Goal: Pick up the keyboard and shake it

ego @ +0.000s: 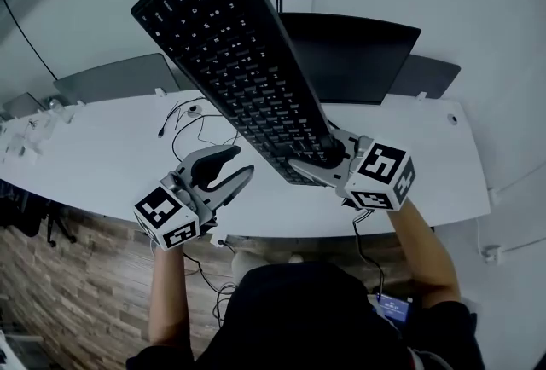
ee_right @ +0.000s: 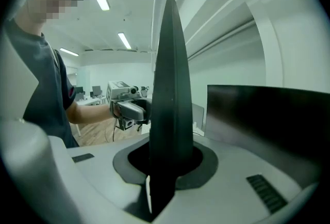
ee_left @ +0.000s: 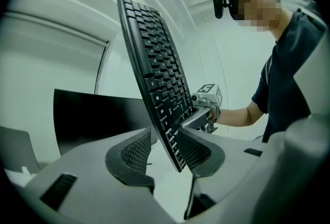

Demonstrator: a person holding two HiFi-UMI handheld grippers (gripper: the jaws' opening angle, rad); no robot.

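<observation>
One black plastic keyboard (ego: 235, 61) off white table (ego: 102, 164), frame centre; my right fingers (ego: 317, 173) clamp its lower end, left fingers (ego: 217, 160) spread, empty. Lifted; shake unconfirmed.

The keyboard (ego: 239, 61) is black with small pale legends on its keys. The left hand-held gripper (ego: 229, 169) and the right hand-held gripper (ego: 328, 157) are grey, with black mesh-textured pads (ee_left: 136, 152) and white cubes (ego: 166, 216) bearing black square markers. The surface (ego: 102, 164) is white, the monitor (ego: 358, 53) black. The floor (ego: 51, 300) shows brown wood-grain planks. The person's shirt (ee_left: 291, 63) is dark.
</observation>
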